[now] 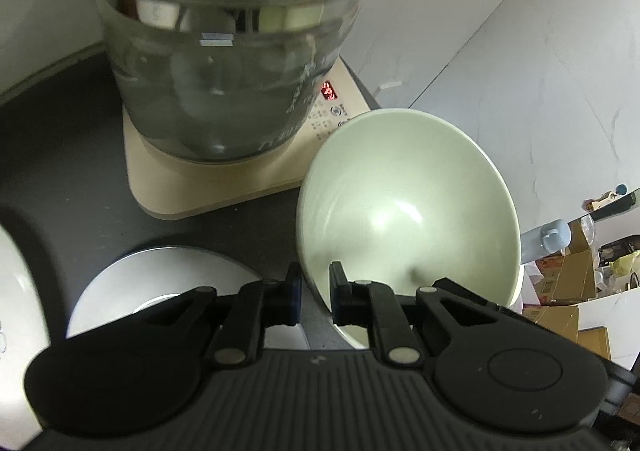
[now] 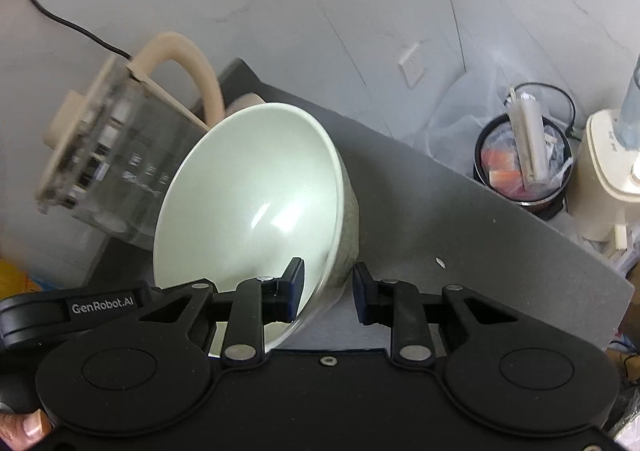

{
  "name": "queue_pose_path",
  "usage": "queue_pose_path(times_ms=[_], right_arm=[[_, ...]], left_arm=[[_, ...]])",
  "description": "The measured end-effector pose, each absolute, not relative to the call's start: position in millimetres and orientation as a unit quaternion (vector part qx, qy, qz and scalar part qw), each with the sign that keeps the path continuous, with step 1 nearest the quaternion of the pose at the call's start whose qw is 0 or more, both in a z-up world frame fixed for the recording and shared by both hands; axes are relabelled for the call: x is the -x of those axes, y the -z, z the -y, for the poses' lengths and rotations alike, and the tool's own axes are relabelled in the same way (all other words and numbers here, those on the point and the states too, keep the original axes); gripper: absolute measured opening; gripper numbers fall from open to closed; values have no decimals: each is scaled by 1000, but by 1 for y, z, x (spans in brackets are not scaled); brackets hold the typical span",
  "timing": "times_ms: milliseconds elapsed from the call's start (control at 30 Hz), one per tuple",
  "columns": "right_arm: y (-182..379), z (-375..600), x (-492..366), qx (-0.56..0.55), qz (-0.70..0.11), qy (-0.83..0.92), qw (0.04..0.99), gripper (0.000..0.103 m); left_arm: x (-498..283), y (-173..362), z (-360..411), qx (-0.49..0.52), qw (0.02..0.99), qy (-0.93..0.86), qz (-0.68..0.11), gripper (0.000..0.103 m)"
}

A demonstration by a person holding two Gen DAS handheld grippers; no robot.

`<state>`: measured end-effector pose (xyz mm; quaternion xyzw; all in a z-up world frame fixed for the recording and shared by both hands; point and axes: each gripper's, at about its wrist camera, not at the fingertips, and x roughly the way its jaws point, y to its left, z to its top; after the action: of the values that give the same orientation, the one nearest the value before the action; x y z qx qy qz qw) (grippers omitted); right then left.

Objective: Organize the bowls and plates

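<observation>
My left gripper [image 1: 315, 301] pinches the rim of a pale green bowl [image 1: 408, 203], which is lifted and tilted above the dark counter [image 1: 72, 139]. My right gripper [image 2: 328, 289] straddles the same bowl's rim at its six o'clock, but a gap shows beside the outer pad, so I judge it unclenched. At nine o'clock in the left view lies a flat plate [image 1: 160, 275], with a white dish's edge [image 1: 16, 291] beyond. The glass kettle [image 1: 232, 63] stands at twelve. Nothing looks stacked yet; most sorting remains.
</observation>
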<state>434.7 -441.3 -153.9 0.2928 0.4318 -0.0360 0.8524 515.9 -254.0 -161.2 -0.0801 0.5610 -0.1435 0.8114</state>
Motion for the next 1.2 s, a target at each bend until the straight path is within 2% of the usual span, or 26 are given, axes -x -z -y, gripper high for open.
queue_pose_path(times_ms=[367,1200], right_arm=[[118,442,-417,-266,-411,-7,872,26],[78,439,-360,-215,-402,-114,883,26]], left_arm=[[-485,123,249,94,835,122,-529,12],[-386,79,243,127,861,47,-491,12]])
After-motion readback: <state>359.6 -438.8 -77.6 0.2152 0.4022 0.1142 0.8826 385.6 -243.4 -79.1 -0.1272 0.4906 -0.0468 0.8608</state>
